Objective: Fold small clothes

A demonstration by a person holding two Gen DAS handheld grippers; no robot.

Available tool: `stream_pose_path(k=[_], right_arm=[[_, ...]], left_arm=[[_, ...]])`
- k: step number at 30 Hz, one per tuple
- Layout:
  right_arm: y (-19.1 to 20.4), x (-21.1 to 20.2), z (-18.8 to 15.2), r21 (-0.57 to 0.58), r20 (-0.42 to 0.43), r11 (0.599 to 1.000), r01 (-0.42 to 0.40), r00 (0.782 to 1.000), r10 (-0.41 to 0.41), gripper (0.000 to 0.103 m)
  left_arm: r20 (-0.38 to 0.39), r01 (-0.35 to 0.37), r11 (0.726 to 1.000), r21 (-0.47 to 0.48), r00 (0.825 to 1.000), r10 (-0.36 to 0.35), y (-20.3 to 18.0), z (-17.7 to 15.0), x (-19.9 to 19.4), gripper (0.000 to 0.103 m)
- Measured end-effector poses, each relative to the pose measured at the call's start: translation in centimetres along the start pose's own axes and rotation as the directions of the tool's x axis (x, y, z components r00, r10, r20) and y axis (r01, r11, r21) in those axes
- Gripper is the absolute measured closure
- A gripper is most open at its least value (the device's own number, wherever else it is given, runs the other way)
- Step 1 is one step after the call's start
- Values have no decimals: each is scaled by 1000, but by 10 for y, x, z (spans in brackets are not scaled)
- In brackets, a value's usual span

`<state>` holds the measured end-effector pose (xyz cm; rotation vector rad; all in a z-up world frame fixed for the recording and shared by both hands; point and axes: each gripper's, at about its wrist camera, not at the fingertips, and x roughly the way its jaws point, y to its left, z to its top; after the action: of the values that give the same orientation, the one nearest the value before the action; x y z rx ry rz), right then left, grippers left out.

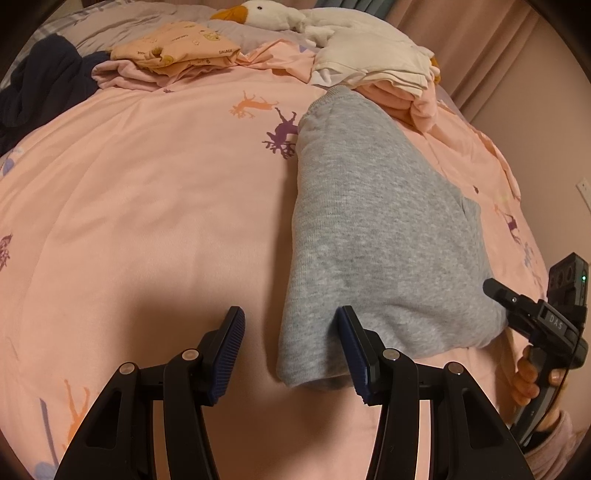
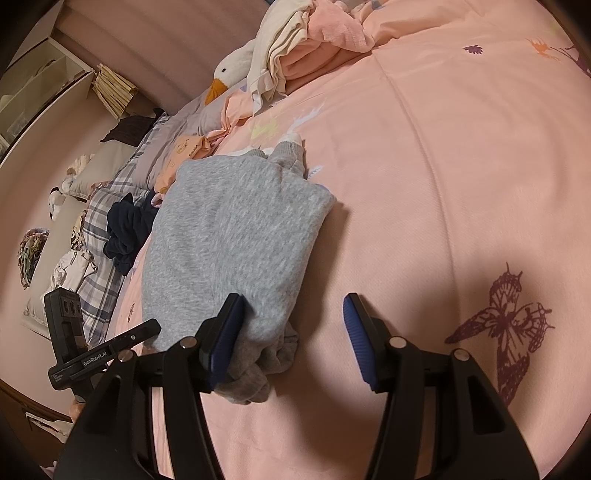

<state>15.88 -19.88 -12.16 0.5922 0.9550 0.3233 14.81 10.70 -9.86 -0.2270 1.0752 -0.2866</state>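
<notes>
From the left wrist view, the grey garment (image 1: 373, 236) lies on the pink bed cover (image 1: 147, 206), already doubled into a long narrow band, so at least one fold looks done. Its long axis runs from the near rounded end between the cameras up and away toward the ribbed cuff or waistband at the far end, leaning slightly right-to-left as it recedes. The left gripper (image 1: 291, 350) stands wide open, empty, its right finger touching or just over the near left corner of the cloth; I cannot tell which. The right gripper (image 1: 496, 291) shows at the far right edge, close to the garment's right near corner. Beyond lie an orange printed piece (image 1: 177, 48), a white folded stack (image 1: 369, 62), a navy heap (image 1: 48, 81) and a plush goose (image 1: 266, 11). A crosswise fold of the band probably remains, and the other pieces look partly unsorted.

From the right wrist view, the same grey garment (image 2: 236, 240) sits left of centre, its long axis running from a bunched, crumpled near end up to the cuffed far end. The right gripper (image 2: 291, 339) is spread wide, holding nothing; its left finger rests against the near bunched edge. The left gripper (image 2: 147, 328) appears at lower left beside the cloth, its opening unclear from here. That rumpled near end suggests tidying is still needed before the final fold.
</notes>
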Motion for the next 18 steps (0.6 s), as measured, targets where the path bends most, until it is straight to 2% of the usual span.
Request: stream_pose_path(k=[18], right_arm=[[0,1,-1,2,-1,1000,3,1000,-3,47]], left_arm=[[-3,-10,1000,7,1000,10,-1,-2,1,49]])
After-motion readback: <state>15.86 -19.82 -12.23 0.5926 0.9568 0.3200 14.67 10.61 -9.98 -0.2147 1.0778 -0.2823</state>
